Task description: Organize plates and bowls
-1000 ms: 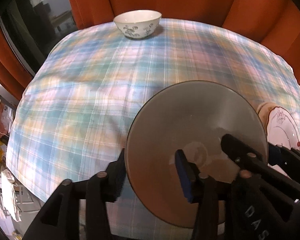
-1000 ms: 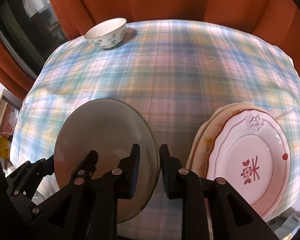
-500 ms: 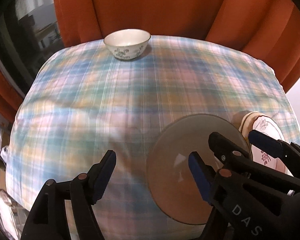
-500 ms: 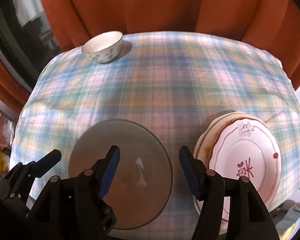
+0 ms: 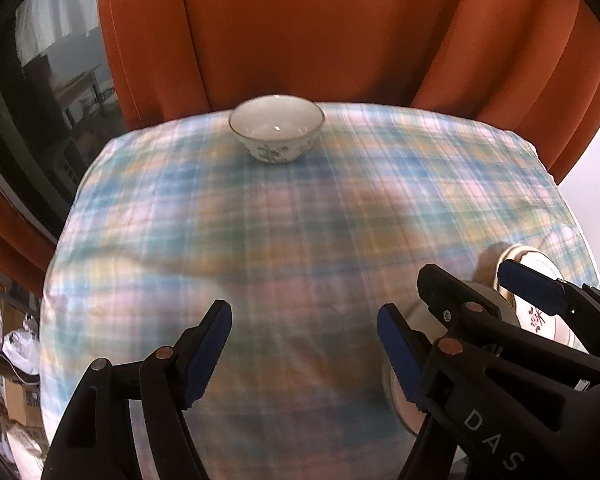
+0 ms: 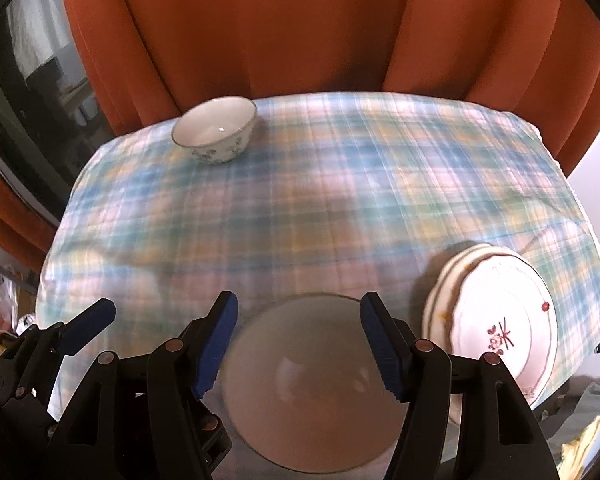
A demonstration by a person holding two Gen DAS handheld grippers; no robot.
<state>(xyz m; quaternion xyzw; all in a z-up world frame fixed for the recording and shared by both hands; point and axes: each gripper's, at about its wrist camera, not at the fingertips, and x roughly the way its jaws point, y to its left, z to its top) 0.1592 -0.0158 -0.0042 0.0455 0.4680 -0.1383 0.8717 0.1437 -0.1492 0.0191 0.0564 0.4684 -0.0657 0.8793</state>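
A grey plate (image 6: 312,392) lies flat on the plaid tablecloth (image 6: 320,216) near the front edge; its edge shows in the left wrist view (image 5: 400,400). My right gripper (image 6: 300,344) is open above it, empty. My left gripper (image 5: 304,352) is open and empty to the plate's left. A stack of white floral plates (image 6: 500,328) lies at the right, also seen in the left wrist view (image 5: 540,312). A white bowl with blue flowers (image 5: 276,130) stands at the table's far edge, also in the right wrist view (image 6: 216,130).
Orange curtains (image 6: 300,40) hang behind the table. A dark window (image 5: 40,80) is at the left. Clutter lies on the floor at the lower left (image 5: 4,360). The tablecloth has a wrinkle near the right edge.
Both grippers opened and let go of the grey plate, which now lies on the cloth. Both grippers pulled back and up, the left one shifting away to the left.
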